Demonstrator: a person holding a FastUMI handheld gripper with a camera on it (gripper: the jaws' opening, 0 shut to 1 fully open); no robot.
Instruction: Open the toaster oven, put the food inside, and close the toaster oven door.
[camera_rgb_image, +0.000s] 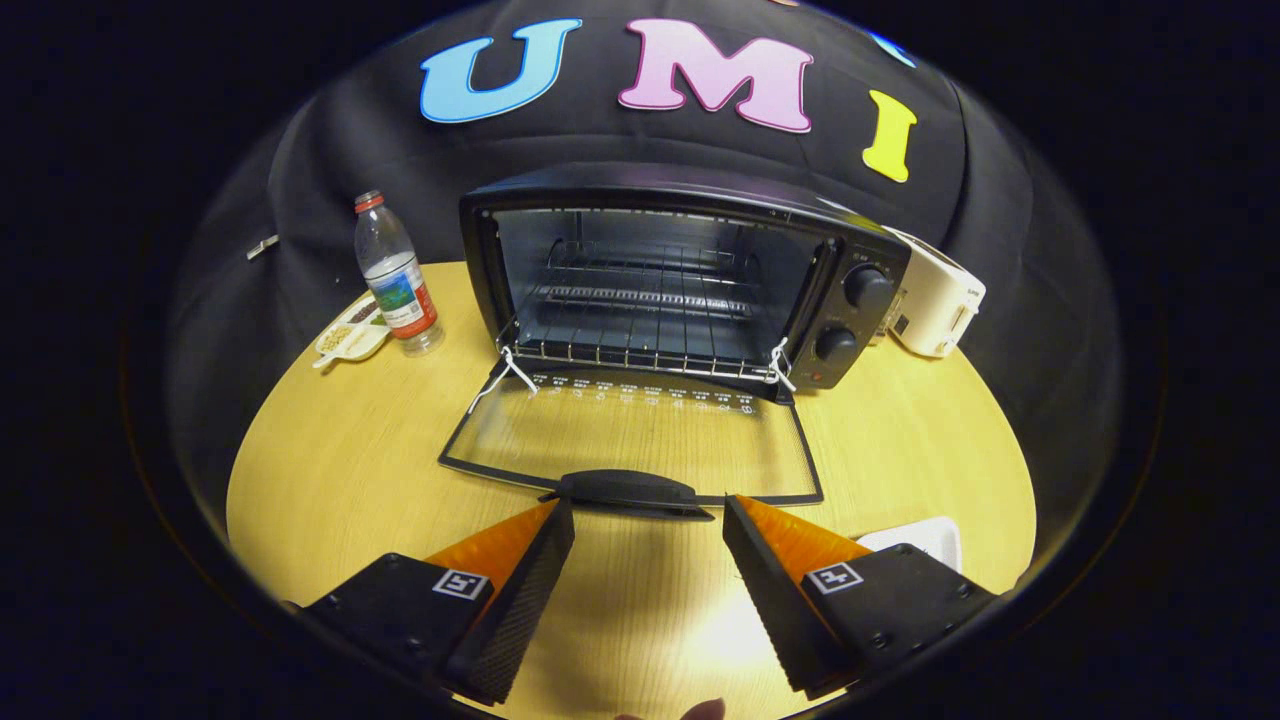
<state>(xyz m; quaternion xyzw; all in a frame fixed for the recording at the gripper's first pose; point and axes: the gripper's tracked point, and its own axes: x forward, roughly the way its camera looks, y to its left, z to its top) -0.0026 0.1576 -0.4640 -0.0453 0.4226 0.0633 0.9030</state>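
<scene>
A black toaster oven (680, 280) stands at the far side of the round wooden table (330, 470). Its glass door (640, 430) lies folded down flat toward me, and the door's black handle (630, 492) sits just ahead of my fingertips. Inside, a wire rack (640, 345) is bare. My gripper (648, 520) is open, its fingers spread wide on either side of the handle and holding nothing. A white plate (925, 540) peeks out behind the right finger; what lies on it is hidden.
A clear water bottle with a red cap (397, 275) stands left of the oven, with a small white dish of snacks (350, 335) beside it. A white toaster (935, 300) sits right of the oven. A fingertip (700, 710) shows below the fingers.
</scene>
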